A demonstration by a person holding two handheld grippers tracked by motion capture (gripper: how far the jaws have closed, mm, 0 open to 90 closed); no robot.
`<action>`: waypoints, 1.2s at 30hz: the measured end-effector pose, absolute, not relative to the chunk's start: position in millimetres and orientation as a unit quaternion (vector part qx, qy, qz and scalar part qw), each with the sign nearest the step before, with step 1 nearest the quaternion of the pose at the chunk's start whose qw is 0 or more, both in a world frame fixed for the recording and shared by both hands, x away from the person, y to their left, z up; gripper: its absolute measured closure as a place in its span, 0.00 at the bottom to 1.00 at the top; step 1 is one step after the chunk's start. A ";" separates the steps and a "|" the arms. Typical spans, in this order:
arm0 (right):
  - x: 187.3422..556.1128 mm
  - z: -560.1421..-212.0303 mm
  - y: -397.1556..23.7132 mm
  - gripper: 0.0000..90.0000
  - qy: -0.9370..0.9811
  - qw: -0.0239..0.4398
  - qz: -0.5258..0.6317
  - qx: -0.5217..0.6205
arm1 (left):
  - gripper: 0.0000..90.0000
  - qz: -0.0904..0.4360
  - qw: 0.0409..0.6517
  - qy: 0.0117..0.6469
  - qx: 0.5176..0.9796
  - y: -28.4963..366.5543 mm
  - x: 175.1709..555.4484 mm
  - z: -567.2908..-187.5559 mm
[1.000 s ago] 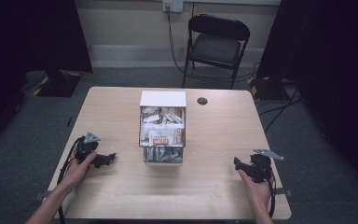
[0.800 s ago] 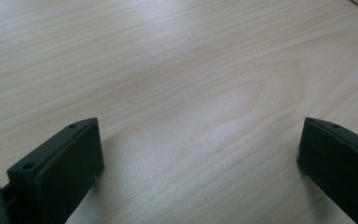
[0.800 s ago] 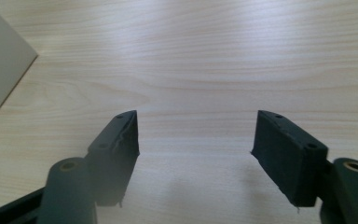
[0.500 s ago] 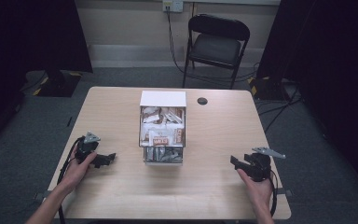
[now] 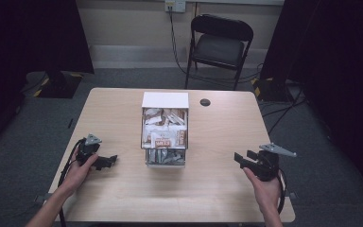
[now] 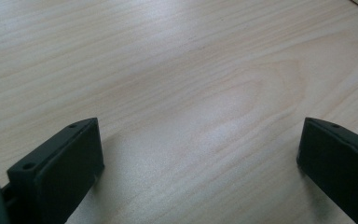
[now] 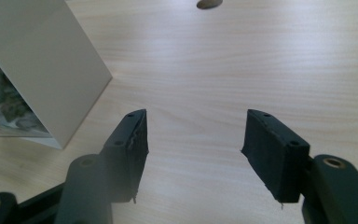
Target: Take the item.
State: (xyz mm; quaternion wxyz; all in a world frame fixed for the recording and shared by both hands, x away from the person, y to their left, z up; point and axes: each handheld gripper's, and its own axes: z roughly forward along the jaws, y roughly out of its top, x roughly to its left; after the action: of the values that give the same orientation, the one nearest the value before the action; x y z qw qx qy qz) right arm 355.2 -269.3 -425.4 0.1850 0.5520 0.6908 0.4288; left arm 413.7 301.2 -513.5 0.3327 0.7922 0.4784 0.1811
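A white box of packets (image 5: 164, 128) stands at the counter's (image 5: 217, 198) centre, toward the far edge. The left tool (image 5: 108, 161) rests spread near the left edge. The right tool (image 5: 242, 157), empty, jaws just narrowing but apart, hovers near the right edge. Reaching seems to begin; next, move toward the packets.

1. The table (image 5: 123, 203) was pale wood with a fine grain.
2. The box (image 5: 165, 100) was white, its packets (image 5: 163, 137) white, brown and orange.
3. Both grippers, left (image 5: 105, 161) and right (image 5: 246, 158), were black.
4. The right one's plate (image 5: 278, 150) was grey.
5. The chair (image 5: 219, 45) was black.
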 end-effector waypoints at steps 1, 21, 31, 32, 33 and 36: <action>355.4 -422.8 -268.7 0.45 0.691 0.185 0.431 0.550 | 0.00 0.181 0.333 0.478 0.792 301.2 413.8 -513.5; 351.2 -374.4 -246.6 0.58 0.703 0.193 0.481 0.486 | 0.00 0.181 0.332 0.478 0.793 301.2 413.8 -513.4; 357.2 -353.3 -231.4 0.62 0.705 0.179 0.507 0.463 | 0.00 0.181 0.333 0.478 0.792 301.1 413.8 -513.5; 356.8 -351.0 -229.6 0.63 0.705 0.183 0.509 0.459 | 0.00 0.181 0.333 0.478 0.792 301.1 413.8 -513.5; 356.6 -348.6 -227.8 0.64 0.706 0.189 0.510 0.454 | 0.00 0.181 0.333 0.478 0.792 301.1 413.8 -513.5; 357.3 -340.2 -223.2 0.64 0.709 0.190 0.514 0.443 | 0.00 0.181 0.333 0.479 0.792 301.1 413.8 -513.5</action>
State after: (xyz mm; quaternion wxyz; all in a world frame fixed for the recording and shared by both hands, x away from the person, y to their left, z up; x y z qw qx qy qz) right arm 357.3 -223.2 -340.2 0.1901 0.4433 0.7093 0.5140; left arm 413.8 301.1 -513.5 0.3326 0.7922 0.4785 0.1811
